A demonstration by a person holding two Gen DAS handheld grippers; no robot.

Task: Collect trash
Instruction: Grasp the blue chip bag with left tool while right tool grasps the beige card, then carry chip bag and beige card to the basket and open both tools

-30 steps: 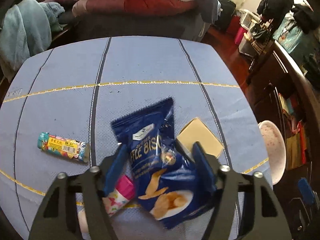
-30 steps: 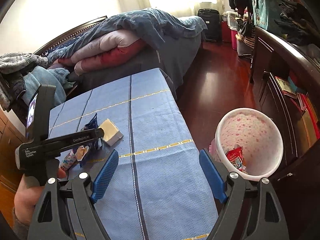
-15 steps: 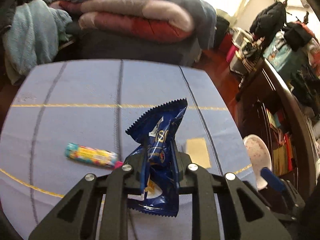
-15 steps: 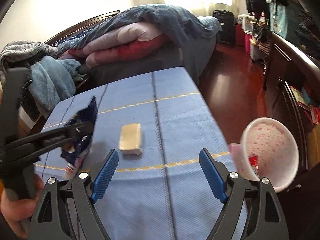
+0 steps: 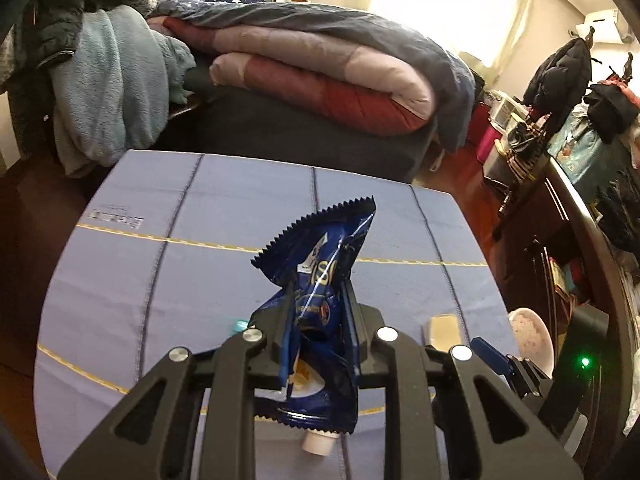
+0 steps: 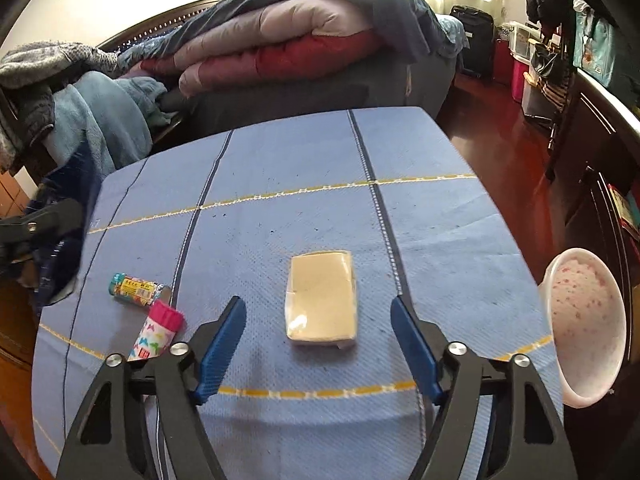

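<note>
My left gripper (image 5: 316,320) is shut on a crumpled blue snack bag (image 5: 320,280) and holds it above the blue tablecloth (image 5: 200,240). In the right wrist view the bag (image 6: 60,240) hangs at the far left. My right gripper (image 6: 318,340) is open, its blue pads (image 6: 220,348) on either side of a tan wrapped packet (image 6: 322,296) lying flat on the cloth. A colourful candy tube (image 6: 138,290) and a pink-capped small bottle (image 6: 158,334) lie to the left. The pink speckled trash bin (image 6: 584,328) stands off the table's right edge.
The table's right edge drops to a red wooden floor (image 6: 500,112). A bed with piled quilts (image 6: 280,40) stands behind the table. A dark wooden cabinet (image 6: 600,160) runs along the right. Clothes (image 5: 100,80) hang at the left.
My left gripper closed on the blue bag and lifted it off the cloth. My right gripper moved left from the bin side, over the tan packet.
</note>
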